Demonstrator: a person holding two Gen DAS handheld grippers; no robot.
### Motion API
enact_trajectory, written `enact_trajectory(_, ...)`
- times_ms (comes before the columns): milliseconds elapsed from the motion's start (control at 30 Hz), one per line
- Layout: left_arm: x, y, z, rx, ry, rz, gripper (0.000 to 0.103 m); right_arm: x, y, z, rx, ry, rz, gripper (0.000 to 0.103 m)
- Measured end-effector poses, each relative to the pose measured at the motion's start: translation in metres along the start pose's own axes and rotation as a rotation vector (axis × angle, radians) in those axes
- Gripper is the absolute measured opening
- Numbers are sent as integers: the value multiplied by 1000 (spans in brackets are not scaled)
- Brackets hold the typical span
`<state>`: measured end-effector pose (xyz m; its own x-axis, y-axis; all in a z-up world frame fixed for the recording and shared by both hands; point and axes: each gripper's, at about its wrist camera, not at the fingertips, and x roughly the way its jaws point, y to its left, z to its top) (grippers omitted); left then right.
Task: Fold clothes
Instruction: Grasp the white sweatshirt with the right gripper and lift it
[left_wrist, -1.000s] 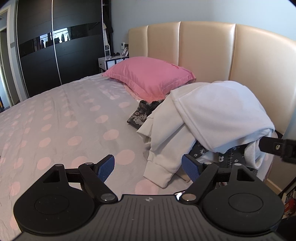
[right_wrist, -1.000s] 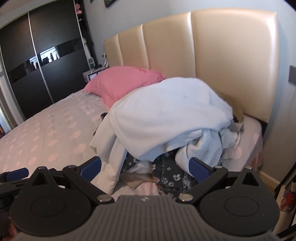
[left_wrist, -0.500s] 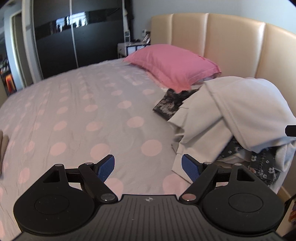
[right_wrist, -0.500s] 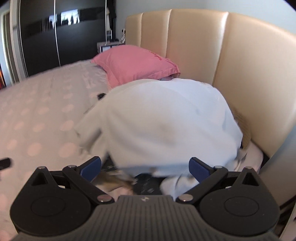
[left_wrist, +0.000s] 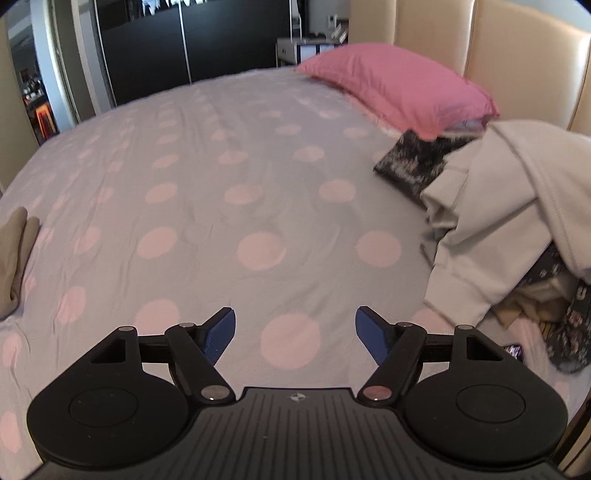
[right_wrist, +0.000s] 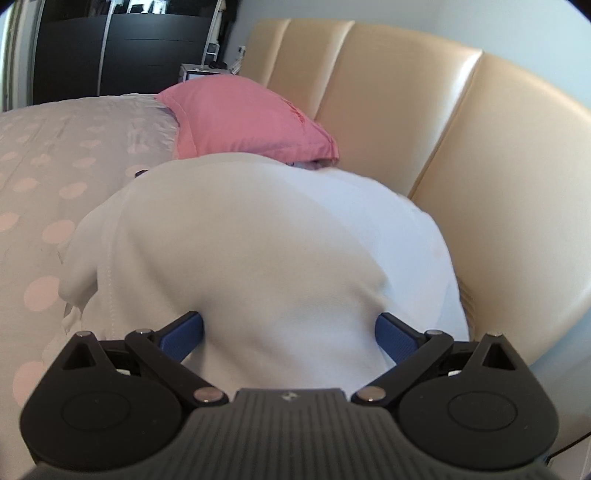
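A: What is taken as the landmark, and how is the rest laid out from it?

B: The bed (left_wrist: 229, 192) is taken, covered in a grey sheet with pink dots. At its head end a cream headboard (right_wrist: 461, 155) is seen, and against that a pink pillow (left_wrist: 399, 85). Just beside the pillow, at the bed's near corner by the headboard, an unfolded heap of clothes (left_wrist: 509, 221) is piled. A white sweatshirt (right_wrist: 258, 258) is draped over the top; dark floral pieces (left_wrist: 410, 162) are seen under it and beside the pillow.

A: Which gripper is nearer the heap?

B: The right gripper (right_wrist: 290, 338). Its fingers are spread wide, and a bulge of the sweatshirt is seen between the blue pads, though whether the cloth is touched cannot be told. The garment runs forward from the fingers toward the headboard. Its long axis cannot be made out, bunched as it is.

A: And the left?

B: The left gripper (left_wrist: 295, 334) is held over bare sheet, fingers spread, nothing between them. The heap lies to its right, apart from it.

A: What else is noted?

B: A small beige cloth (left_wrist: 14, 258) at the bed's left edge, well apart from the heap; whether it is folded cannot be told. Tangled clothes under the sweatshirt could be dragged along.
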<state>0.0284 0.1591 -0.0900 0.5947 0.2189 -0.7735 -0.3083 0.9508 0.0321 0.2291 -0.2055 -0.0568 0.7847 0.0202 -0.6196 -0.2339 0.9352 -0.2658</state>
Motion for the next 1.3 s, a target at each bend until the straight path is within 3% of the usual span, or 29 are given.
enact_trajectory(300, 3, 27, -16, -22, 50, 20, 71, -25, 4, 4, -6, -7, 32, 46)
enact_trajectory(367, -3, 32, -16, -20, 38, 23, 71, -34, 2, 8, 24, -19, 38, 28)
enact_trajectory(433, -10, 37, -17, -19, 21, 29, 71, -44, 1, 12, 30, -34, 43, 23)
enact_trajectory(567, -21, 47, -16, -23, -6, 33, 71, -64, 8, 19, 14, -56, 61, 17)
enact_trajectory(800, -41, 63, -19, -43, -38, 42, 71, -111, 40, 36, -22, -115, 175, 11)
enact_trajectory(833, -44, 65, -19, -45, -42, 43, 71, -117, 44, 38, -21, -128, 189, 4)
enact_trajectory(1133, -65, 77, -21, -64, -75, 54, 71, -175, 76, 55, -8, -237, 312, 4)
enact_trajectory(1300, -76, 82, -20, -70, -93, 61, 71, -215, 70, 82, 55, -370, 366, 3)
